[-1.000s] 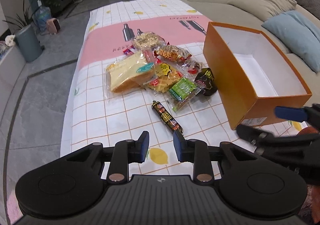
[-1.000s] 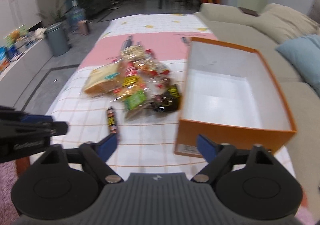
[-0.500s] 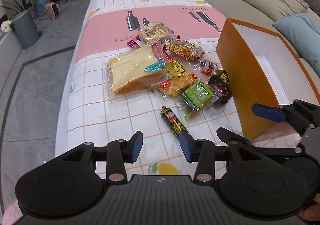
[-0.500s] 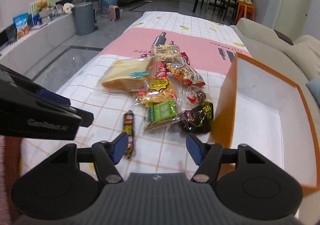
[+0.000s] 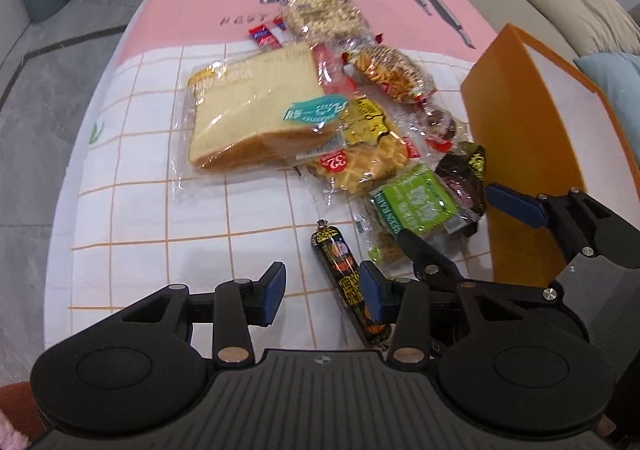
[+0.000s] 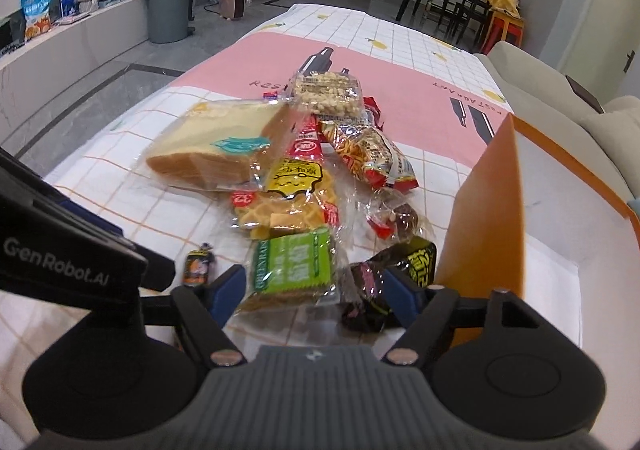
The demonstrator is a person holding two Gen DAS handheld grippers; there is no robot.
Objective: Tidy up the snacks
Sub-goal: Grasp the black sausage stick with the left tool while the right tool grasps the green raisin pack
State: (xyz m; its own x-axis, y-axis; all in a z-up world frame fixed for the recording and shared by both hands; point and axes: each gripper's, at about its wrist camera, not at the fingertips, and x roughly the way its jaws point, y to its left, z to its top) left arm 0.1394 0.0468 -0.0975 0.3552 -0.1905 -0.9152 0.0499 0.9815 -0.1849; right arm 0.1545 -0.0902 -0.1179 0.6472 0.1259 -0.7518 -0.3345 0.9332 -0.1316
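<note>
While our right jaws (image 6: 310,286) widen around the green pack (image 6: 296,266), our left jaws (image 5: 320,292) gape empty, sausage (image 5: 344,274) at three o'clock.

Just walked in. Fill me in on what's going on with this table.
A person is sorting a pile of wrapped snacks beside an open orange cardboard box, which looks empty. The left hand-held gripper is open above the dark sausage stick. The right hand-held gripper is opening around the green-labelled cracker packet. Nothing is gripped yet.
</note>
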